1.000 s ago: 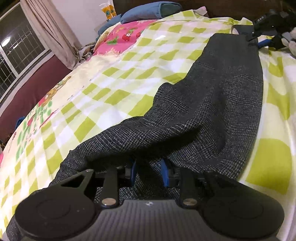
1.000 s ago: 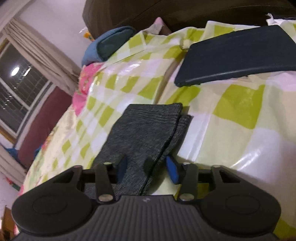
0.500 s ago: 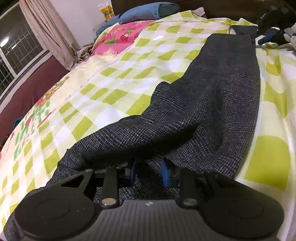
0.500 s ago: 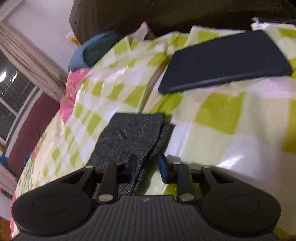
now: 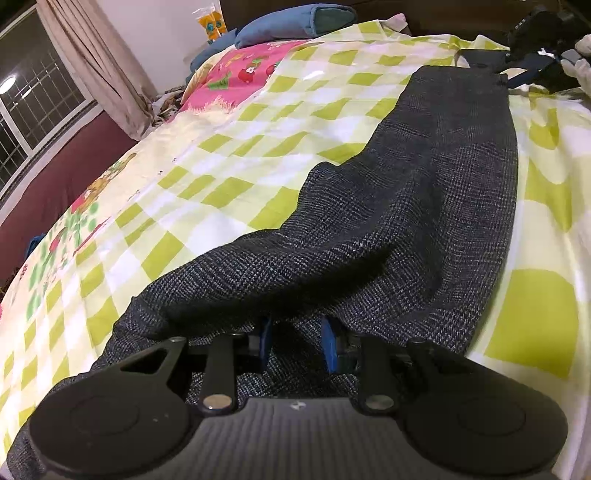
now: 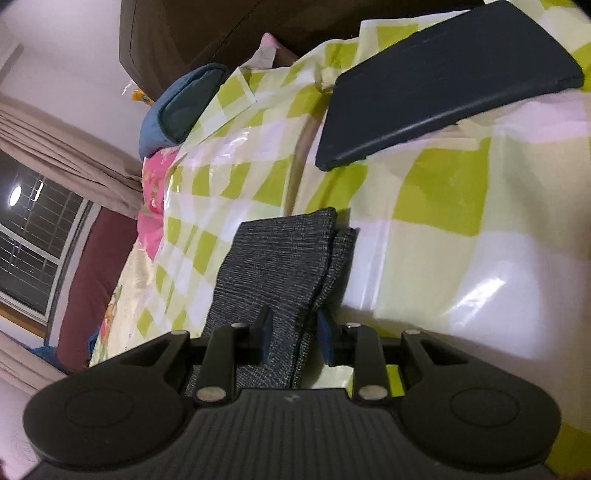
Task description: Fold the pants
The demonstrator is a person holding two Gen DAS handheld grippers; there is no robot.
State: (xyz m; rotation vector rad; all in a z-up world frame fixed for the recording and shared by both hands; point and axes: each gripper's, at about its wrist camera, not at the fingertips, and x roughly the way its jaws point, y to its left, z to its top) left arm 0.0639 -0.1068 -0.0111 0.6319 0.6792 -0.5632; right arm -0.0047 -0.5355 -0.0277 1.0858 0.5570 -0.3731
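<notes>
Two tongs work on one pair of dark grey pants (image 5: 424,192) spread on a bed with a green and white checked sheet (image 5: 229,155).

From the left wrist view, the left gripper (image 5: 295,341) has its blue pads narrowly apart with a bunch of the wide end of the pants between them; the cloth fills the gap, so it has hold of the fabric. Ahead of these tongs the pants run away as one long strip, narrowing toward the far right. There the right gripper (image 5: 524,70) shows small and dark at the leg ends, beside a white gloved hand (image 5: 581,68). Far ahead and to the left lie a pink printed cloth (image 5: 251,70) and a blue pillow (image 5: 295,20); a curtain (image 5: 96,62) and a window (image 5: 33,107) stand further left.

From the right wrist view, the right gripper (image 6: 293,338) has its fingers close together on the two stacked leg ends (image 6: 280,266), which pass between the pads and lie flat on the sheet (image 6: 443,206) ahead. Ahead and to the right of these tongs rests a flat dark blue slab (image 6: 443,77), well apart from the leg ends; what it is I cannot tell. Behind it rises a dark brown headboard (image 6: 221,26), and the blue pillow (image 6: 181,107) sits ahead to the left.
</notes>
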